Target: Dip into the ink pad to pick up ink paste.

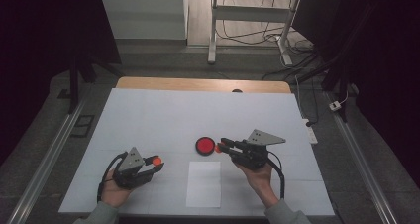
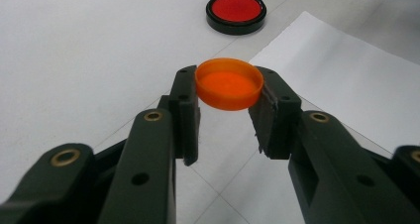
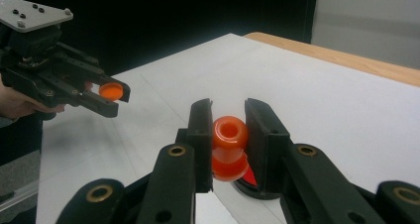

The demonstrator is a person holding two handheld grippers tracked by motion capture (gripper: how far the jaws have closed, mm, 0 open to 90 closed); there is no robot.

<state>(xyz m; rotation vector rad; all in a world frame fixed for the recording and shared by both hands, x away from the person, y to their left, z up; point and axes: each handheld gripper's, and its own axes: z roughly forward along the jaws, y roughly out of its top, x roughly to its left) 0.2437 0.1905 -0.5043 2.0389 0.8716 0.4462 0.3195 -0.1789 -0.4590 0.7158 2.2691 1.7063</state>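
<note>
My left gripper (image 2: 229, 92) is shut on a shallow orange cap (image 2: 229, 83), its open side up, held just above the white table cover. In the high view this left gripper (image 1: 156, 163) sits at the lower left with the cap (image 1: 157, 160) at its tips. My right gripper (image 3: 229, 119) is shut on a small orange spool-shaped bottle (image 3: 229, 147), its round mouth facing the camera. In the high view the right gripper (image 1: 222, 145) points left, its tips with the bottle (image 1: 218, 148) right next to a red disc with a black rim (image 1: 205, 145).
A white sheet of paper (image 1: 204, 183) lies near the front edge, between the two hands. The white cover (image 1: 163, 115) spans the table, with a wooden edge (image 1: 198, 83) at the back. The red disc (image 2: 236, 11) lies beyond the left gripper's jaws.
</note>
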